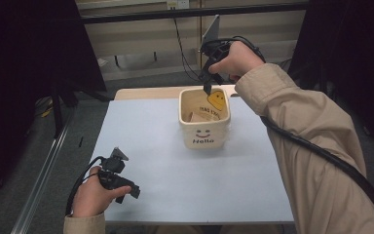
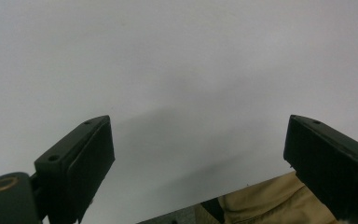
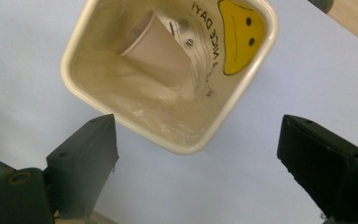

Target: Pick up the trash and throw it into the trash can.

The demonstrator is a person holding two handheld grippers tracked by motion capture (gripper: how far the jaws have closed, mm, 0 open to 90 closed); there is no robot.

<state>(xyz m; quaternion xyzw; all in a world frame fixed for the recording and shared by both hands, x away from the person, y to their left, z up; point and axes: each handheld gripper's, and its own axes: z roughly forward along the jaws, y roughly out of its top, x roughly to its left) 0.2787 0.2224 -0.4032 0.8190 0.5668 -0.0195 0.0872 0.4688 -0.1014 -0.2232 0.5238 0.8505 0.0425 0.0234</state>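
A cream square bin [image 1: 203,132] with a smiley face and the word "Hello" stands at the middle back of the table. Inside it lie a tan paper cup [image 3: 154,41] on its side and crumpled clear plastic [image 3: 142,88]; a yellow face [image 3: 240,35] is printed on an inner wall. My right gripper [image 1: 207,87] hangs over the bin's far rim, pointing down; its jaws [image 3: 196,140] stand open and hold nothing. Near the front left corner my left gripper [image 1: 126,189] rests low, and its jaws [image 2: 198,140] are open over bare table.
A pale blue-grey mat [image 1: 165,161] covers the table, with a strip of bare wood [image 1: 146,92] behind it. A metal rail [image 1: 41,180] runs along the left side. A beige sleeve [image 2: 261,203] shows beyond the left gripper's jaws. Black cables [image 1: 316,151] trail from both grippers.
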